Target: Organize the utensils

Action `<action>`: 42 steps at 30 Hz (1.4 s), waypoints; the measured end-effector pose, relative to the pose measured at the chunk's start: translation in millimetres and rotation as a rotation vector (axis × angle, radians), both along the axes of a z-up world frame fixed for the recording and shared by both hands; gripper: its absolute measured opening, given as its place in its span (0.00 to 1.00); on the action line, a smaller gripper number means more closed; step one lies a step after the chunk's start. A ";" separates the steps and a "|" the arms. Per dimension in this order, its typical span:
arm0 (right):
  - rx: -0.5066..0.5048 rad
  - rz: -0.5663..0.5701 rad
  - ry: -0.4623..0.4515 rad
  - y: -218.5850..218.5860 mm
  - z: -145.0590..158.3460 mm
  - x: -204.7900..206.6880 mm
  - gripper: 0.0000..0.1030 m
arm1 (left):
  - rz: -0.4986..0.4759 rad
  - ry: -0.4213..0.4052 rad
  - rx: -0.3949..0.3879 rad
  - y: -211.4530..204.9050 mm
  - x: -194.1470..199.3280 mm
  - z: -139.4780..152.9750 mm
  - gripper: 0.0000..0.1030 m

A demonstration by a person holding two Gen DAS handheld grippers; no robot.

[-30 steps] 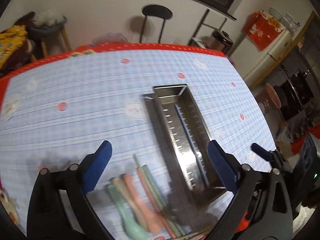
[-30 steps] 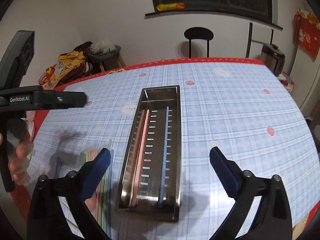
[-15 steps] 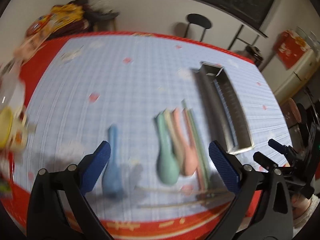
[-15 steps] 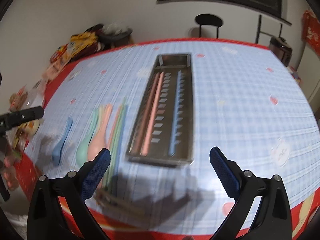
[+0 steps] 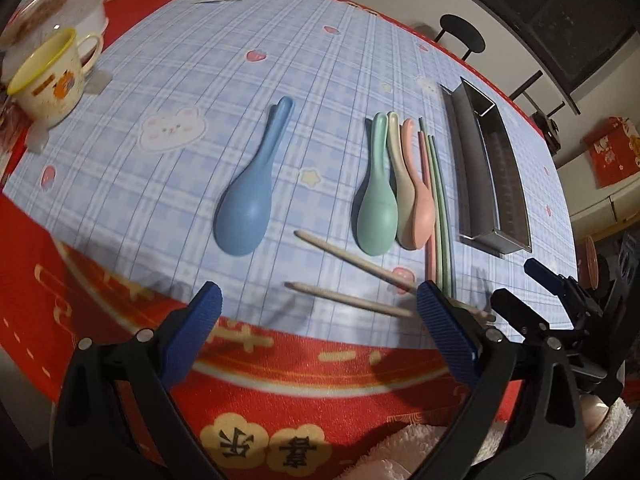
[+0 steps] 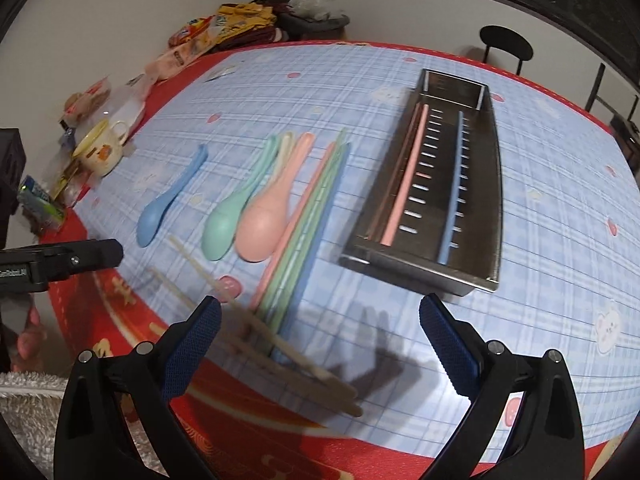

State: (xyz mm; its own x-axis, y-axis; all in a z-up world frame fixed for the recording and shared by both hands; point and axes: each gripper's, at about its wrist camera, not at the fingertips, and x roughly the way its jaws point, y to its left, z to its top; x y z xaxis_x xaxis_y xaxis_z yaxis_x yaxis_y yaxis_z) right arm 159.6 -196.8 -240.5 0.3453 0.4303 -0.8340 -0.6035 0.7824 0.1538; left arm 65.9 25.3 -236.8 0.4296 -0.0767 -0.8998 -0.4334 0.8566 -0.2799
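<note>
Utensils spread over the checked tabletop (image 5: 168, 80), both hand-held grippers spread wide and empty.

Left hand-held gripper (image 5: 318, 326) hovering above two beige chopsticks (image 5: 352, 300) near the table edge; right hand-held gripper (image 6: 320, 336) held in front of the metal tray (image 6: 494, 184), pink and blue chopsticks inside. Blue spoon (image 5: 250, 196) lying apart; green spoon (image 5: 376, 204), beige spoon (image 5: 402, 184) and pink spoon (image 5: 420, 196) nestled together, touching, beside loose coloured chopsticks (image 5: 438, 216). Mug (image 5: 48, 80) off at far left.
</note>
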 end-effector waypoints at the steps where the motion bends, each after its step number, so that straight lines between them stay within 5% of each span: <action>1: 0.004 0.014 0.003 0.4 0.5 -2.2 0.94 | 0.009 0.001 -0.004 1.1 -1.2 0.0 0.93; 8: 0.054 0.027 0.074 -2.5 -2.6 -0.7 0.79 | 0.082 0.020 -0.001 21.8 -11.8 -3.0 0.78; 13: 0.090 0.017 0.100 0.1 1.2 4.0 0.70 | 0.021 0.034 0.095 32.5 -4.1 -2.2 0.70; 23: 0.089 -0.008 0.107 21.7 10.7 20.8 0.61 | -0.171 0.094 0.349 30.8 44.3 -14.1 0.69; 33: 0.025 0.038 0.138 70.3 5.1 39.1 0.40 | -0.276 0.158 0.376 30.1 70.8 -35.6 0.53; 37: -0.008 0.036 0.170 91.3 -2.2 51.0 0.37 | -0.326 0.158 0.365 26.2 71.2 -39.9 0.39; 42: -0.073 0.035 0.190 108.1 -12.4 54.8 0.36 | -0.352 0.149 0.334 27.5 70.6 -39.4 0.37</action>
State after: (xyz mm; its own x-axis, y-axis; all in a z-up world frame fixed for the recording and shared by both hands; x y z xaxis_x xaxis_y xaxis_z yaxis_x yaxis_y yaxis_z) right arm 214.5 -88.7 -253.0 0.1651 0.3754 -0.9121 -0.5958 0.7749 0.2111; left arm 136.5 52.9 -276.2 0.2946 0.1083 -0.9495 -0.1164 0.9902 0.0769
